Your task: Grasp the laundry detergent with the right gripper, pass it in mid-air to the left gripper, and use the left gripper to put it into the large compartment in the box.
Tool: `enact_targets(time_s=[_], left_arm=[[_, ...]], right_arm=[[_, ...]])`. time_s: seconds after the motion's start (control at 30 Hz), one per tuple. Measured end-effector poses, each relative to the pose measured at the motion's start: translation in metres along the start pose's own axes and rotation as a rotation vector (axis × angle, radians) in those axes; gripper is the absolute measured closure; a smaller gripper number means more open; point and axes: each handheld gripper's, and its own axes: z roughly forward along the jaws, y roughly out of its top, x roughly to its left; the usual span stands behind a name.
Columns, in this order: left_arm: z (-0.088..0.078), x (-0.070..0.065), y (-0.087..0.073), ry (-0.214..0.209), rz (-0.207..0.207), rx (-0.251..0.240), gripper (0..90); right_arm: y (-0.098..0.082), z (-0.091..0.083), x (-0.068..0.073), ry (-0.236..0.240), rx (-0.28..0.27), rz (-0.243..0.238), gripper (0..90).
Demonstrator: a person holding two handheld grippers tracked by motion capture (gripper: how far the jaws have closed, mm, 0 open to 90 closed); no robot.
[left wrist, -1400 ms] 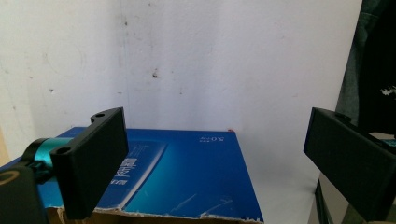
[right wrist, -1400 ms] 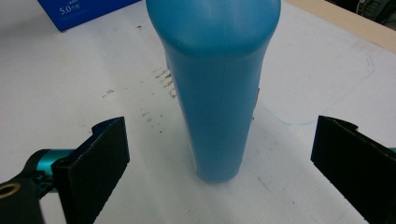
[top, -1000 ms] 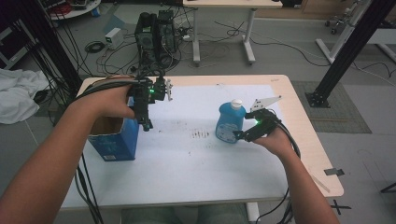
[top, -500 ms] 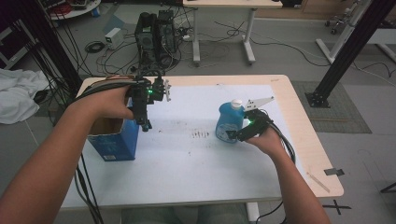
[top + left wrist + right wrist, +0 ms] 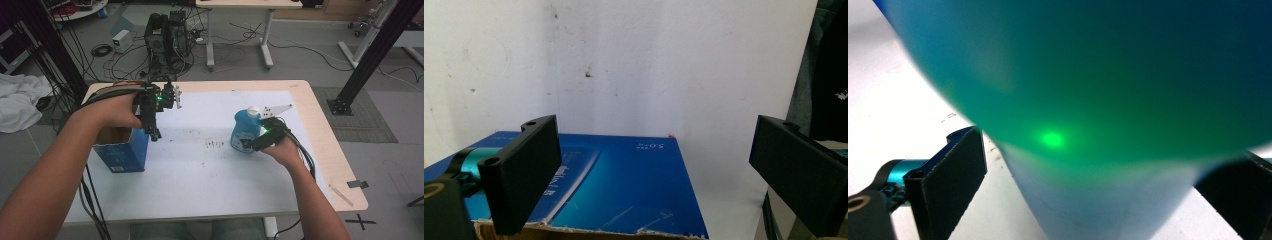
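A blue bottle [image 5: 242, 131] with a white cap stands upright on the white sheet [image 5: 200, 175], right of the middle. My right gripper [image 5: 251, 144] is open, level with the bottle's lower half. In the right gripper view the bottle [image 5: 1088, 75] sits between the jaws, with a narrow gap at the left jaw. An open blue cardboard box [image 5: 120, 150] stands at the table's left. My left gripper [image 5: 154, 133] hangs just above the box's right side, pointing down, open and holding nothing. The left gripper view has the box [image 5: 624, 190] right below the wide-spread jaws.
Small dark specks mark the sheet between box and bottle. Beyond the table's far edge stand a computer tower [image 5: 165, 30], loose cables and another table. A black frame post [image 5: 370, 55] rises at the right and a white cloth [image 5: 20, 100] lies on the floor at the left.
My right gripper has slid left toward the bottle, so its jaws now stand on either side of it. The left gripper and the box have stayed in place.
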Motion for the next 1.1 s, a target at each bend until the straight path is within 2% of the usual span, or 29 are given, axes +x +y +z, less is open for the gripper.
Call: enact_targets(time_s=[0.07, 0.1, 0.17, 0.2, 0.23, 0.3, 0.43, 0.5, 0.57, 0.9, 0.97, 1.0, 1.07, 1.1], left_arm=[[0.0011, -0.0002, 0.0000, 0.000, -0.002, -0.008, 6.3], [0.0007, 0.0001, -0.0002, 0.014, 0.008, -0.009, 6.3], [0.0015, -0.0002, 0.0001, 0.003, 0.002, -0.010, 6.3], [0.0015, -0.0002, 0.0001, 0.003, 0.002, -0.010, 6.3], [0.0014, -0.0001, 0.0001, 0.005, 0.001, -0.010, 6.3], [0.0011, 0.0005, 0.0001, -0.006, -0.007, -0.006, 6.3], [0.0014, 0.0018, -0.0010, 0.003, 0.001, -0.004, 6.3], [0.0018, 0.0018, -0.0012, -0.001, -0.010, -0.008, 6.3], [0.0023, 0.0020, -0.0012, 0.001, -0.011, -0.006, 6.3], [0.0024, 0.0030, 0.0001, -0.001, -0.004, -0.002, 6.3], [0.0028, 0.0030, 0.0002, 0.002, 0.000, -0.002, 6.3], [0.0030, 0.0026, 0.0006, -0.001, -0.008, -0.006, 6.3], [0.0038, 0.0024, 0.0004, 0.004, -0.004, -0.009, 6.3], [0.0022, 0.0042, 0.0012, 0.003, 0.022, 0.015, 6.3]], right_arm=[[-0.0002, 0.0020, 0.0014, -0.005, -0.004, 0.008, 3.5], [-0.0002, 0.0025, 0.0013, -0.003, -0.005, 0.006, 3.5], [-0.0009, 0.0045, 0.0003, -0.012, -0.012, -0.010, 3.5], [-0.0009, 0.0045, 0.0003, -0.012, -0.012, -0.010, 3.5], [-0.0006, 0.0045, 0.0012, -0.001, -0.012, 0.011, 3.6], [-0.0010, 0.0056, -0.0004, -0.016, -0.014, -0.003, 3.7], [-0.0012, 0.0065, -0.0005, -0.009, -0.019, 0.004, 4.4], [-0.0015, 0.0071, -0.0003, 0.000, -0.020, 0.008, 5.8], [-0.0016, 0.0068, -0.0003, -0.008, -0.026, -0.004, 14.1], [-0.0018, 0.0068, -0.0003, -0.012, -0.022, -0.009, 15.8], [-0.0018, 0.0066, -0.0004, -0.013, -0.022, -0.013, 17.6], [-0.0021, 0.0075, 0.0007, -0.016, -0.036, -0.013, 23.0], [-0.0021, 0.0081, 0.0009, -0.023, -0.051, -0.012, 23.2], [-0.0019, 0.0075, 0.0004, -0.021, -0.040, -0.010, 23.2]])
